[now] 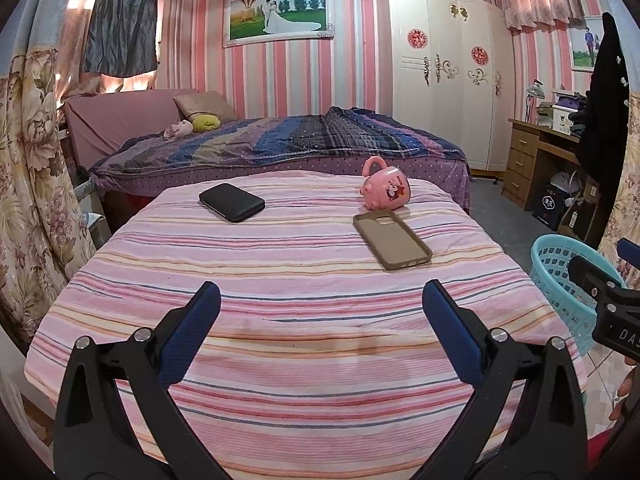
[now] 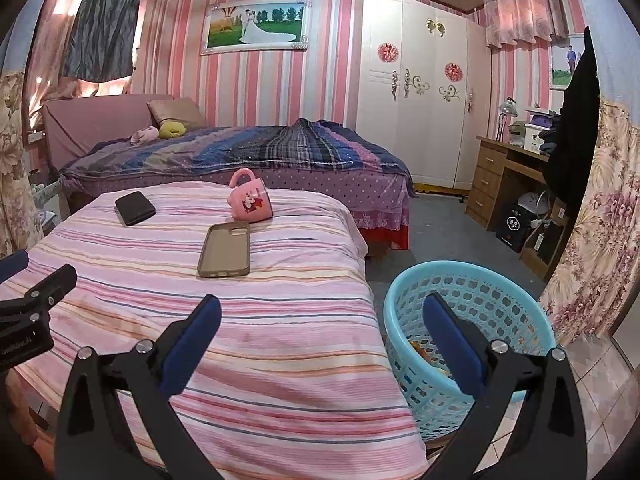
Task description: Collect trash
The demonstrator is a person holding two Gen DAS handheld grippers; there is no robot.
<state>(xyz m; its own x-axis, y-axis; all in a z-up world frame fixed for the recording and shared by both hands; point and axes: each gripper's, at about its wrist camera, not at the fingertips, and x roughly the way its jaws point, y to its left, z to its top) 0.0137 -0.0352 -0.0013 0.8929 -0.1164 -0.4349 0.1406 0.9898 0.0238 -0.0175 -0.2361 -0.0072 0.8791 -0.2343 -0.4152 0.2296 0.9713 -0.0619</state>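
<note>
Left gripper [image 1: 320,300]: jaws spread, nothing held, centred low over striped table [image 1: 280,320].
Right gripper [image 2: 320,314]: jaws spread, nothing held.
Basket [image 2: 500,280]: lower right, trash [image 2: 424,350] seen inside.

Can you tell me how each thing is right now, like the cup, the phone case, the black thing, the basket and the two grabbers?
Pink mug: tipped on its side, handle up.
Phone case: lying flat, hollow side up, empty.
Black case: lying flat, closed.
Blue basket: upright on the floor beside the table, some trash inside.
Left gripper: open, holding nothing.
Right gripper: open, holding nothing.
</note>
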